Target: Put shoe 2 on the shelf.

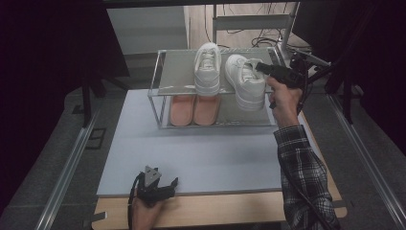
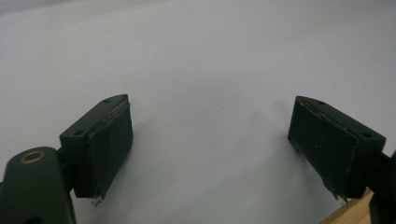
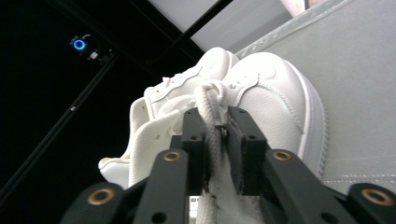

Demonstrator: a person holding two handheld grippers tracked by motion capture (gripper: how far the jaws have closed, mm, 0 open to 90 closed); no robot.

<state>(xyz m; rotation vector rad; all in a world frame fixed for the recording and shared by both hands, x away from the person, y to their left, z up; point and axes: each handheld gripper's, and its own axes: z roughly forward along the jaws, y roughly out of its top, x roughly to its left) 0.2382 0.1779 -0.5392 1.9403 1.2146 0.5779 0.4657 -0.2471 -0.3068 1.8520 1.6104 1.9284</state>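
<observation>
Right white sneaker [image 1: 245, 80] is sitting on the top shelf of the shoe rack [image 1: 160, 91], beside its mate [image 1: 207, 69]. The right gripper [image 3: 218, 140] is pinching its lace [image 3: 208, 100] between near-closed jaws. Judged step: settling or letting go of the shoe; next, a clean release. The left gripper [image 2: 210, 149] is idling, jaws spread, over the table [image 1: 191, 153].

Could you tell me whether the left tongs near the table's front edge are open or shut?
Open: the left tongs hold their two black pads wide apart above the bare white table, with nothing between them.
</observation>
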